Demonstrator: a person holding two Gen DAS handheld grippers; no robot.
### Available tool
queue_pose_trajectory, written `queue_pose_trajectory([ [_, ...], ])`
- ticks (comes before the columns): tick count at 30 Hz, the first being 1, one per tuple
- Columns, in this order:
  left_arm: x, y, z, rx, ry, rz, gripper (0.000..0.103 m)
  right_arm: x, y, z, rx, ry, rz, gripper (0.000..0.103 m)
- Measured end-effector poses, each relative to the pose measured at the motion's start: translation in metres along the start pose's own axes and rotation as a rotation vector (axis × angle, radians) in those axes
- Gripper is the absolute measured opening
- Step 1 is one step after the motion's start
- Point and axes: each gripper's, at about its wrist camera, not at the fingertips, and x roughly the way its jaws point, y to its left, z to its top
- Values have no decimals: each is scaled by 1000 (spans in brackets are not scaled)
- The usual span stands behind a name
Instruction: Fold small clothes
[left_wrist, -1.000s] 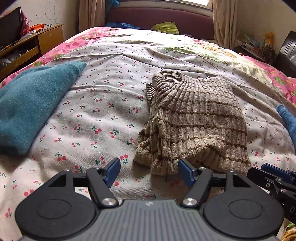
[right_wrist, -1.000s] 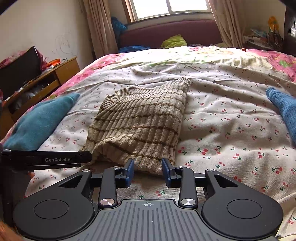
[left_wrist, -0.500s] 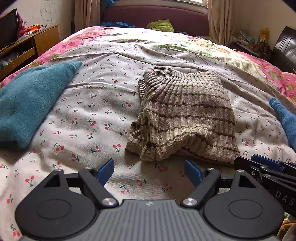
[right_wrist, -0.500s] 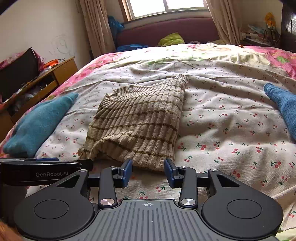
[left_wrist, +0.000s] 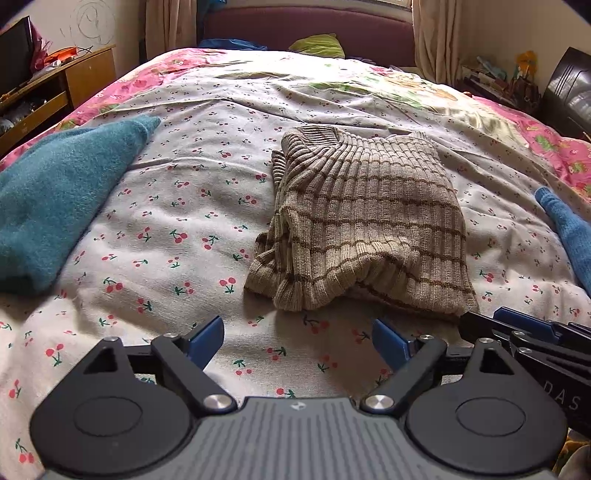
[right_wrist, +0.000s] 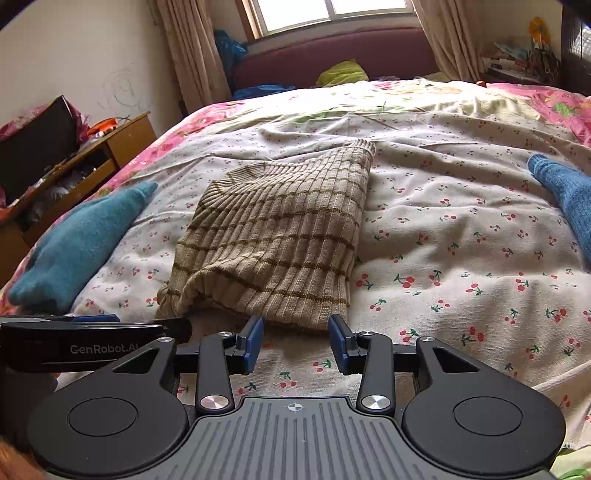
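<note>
A beige ribbed sweater with brown stripes (left_wrist: 369, 221) lies folded into a rough rectangle on the cherry-print bed sheet (left_wrist: 166, 240); it also shows in the right wrist view (right_wrist: 280, 240). My left gripper (left_wrist: 297, 339) is open and empty, hovering above the sheet just short of the sweater's near hem. My right gripper (right_wrist: 295, 341) is open and empty, right at the near edge of the sweater. Each gripper shows at the edge of the other's view.
A folded teal garment (left_wrist: 55, 192) lies to the left and a blue knit garment (right_wrist: 565, 195) to the right. A wooden cabinet (right_wrist: 110, 147) stands left of the bed. Headboard and window are at the far end.
Both grippers have drawn back from the sweater toward the near bed edge and opened wider. The sweater stays folded in place.
</note>
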Motion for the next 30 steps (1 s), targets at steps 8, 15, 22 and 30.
queue_pose_trajectory([
  [8,1,-3,-1,21,8,33,103,0,-3,-2,9,2,5,39],
  [15,2,-5,-2,31,14,38,103,1,-5,-3,13,7,11,39],
  [22,2,-9,-3,52,19,43,103,3,-5,-5,9,21,13,39],
  [30,2,-7,-3,39,21,34,103,4,-4,-6,6,28,15,39],
])
